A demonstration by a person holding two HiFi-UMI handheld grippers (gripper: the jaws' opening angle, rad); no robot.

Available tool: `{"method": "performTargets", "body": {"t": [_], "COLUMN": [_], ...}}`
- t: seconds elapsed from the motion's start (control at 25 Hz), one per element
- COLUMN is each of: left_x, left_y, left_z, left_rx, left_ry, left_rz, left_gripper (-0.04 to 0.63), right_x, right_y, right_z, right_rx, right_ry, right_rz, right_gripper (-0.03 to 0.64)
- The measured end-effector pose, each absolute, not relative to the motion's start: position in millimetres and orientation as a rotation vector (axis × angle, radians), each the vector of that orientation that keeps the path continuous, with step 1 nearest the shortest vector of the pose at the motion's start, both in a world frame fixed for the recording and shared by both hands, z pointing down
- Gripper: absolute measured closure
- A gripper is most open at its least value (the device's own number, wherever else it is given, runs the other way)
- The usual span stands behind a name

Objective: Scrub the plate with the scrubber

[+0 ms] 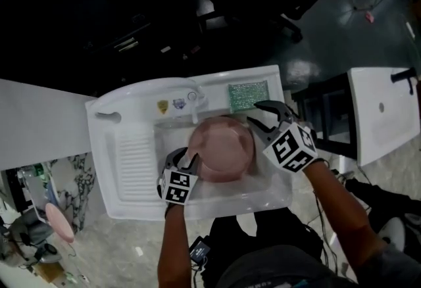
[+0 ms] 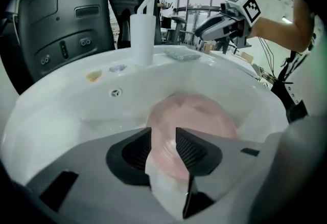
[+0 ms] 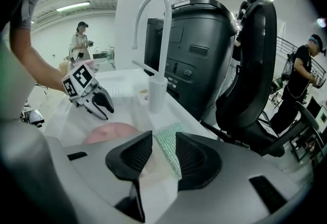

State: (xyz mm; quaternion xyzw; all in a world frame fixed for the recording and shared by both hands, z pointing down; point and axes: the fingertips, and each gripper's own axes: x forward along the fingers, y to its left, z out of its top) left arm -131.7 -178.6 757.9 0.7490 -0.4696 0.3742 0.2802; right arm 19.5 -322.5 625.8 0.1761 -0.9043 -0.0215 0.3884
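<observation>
Pink plate (image 1: 222,148) is seen lying in the basin of the white sink (image 1: 131,155). Its near rim is framed by the parted jaws of the left gripper (image 1: 187,160) and is not clamped. The green scrubber (image 1: 248,95) is laid on the sink's back ledge, just ahead of the right gripper (image 1: 256,113), whose 2 jaws are likewise held apart.

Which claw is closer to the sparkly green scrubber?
The right gripper: its open jaws point at the green scrubber on the sink's back ledge. The left gripper is down at the pink plate's near edge.
</observation>
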Motion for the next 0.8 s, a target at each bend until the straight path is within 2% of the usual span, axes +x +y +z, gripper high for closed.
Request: {"method": "performTargets", "body": {"t": [0.08, 0.44, 0.8], "left_x": [-135, -146, -156], "left_y": [-177, -174, -170], "left_z": [771, 812, 834], "left_rx": [1.954, 1.751, 1.628], "left_ry": [-1.254, -1.283, -1.275], "left_rz": [0.999, 0.974, 0.899], "left_gripper": [0.427, 0.413, 0.426], "right_x": [20, 18, 16], "right_y": [-326, -331, -331], "right_z": [631, 650, 660], "right_rx": [0.444, 0.4, 0.377], "right_ry": [-2.289, -2.289, -2.296], "right_rz": [-0.069, -0.12, -0.134], "right_gripper": [0.451, 0.432, 0.411]}}
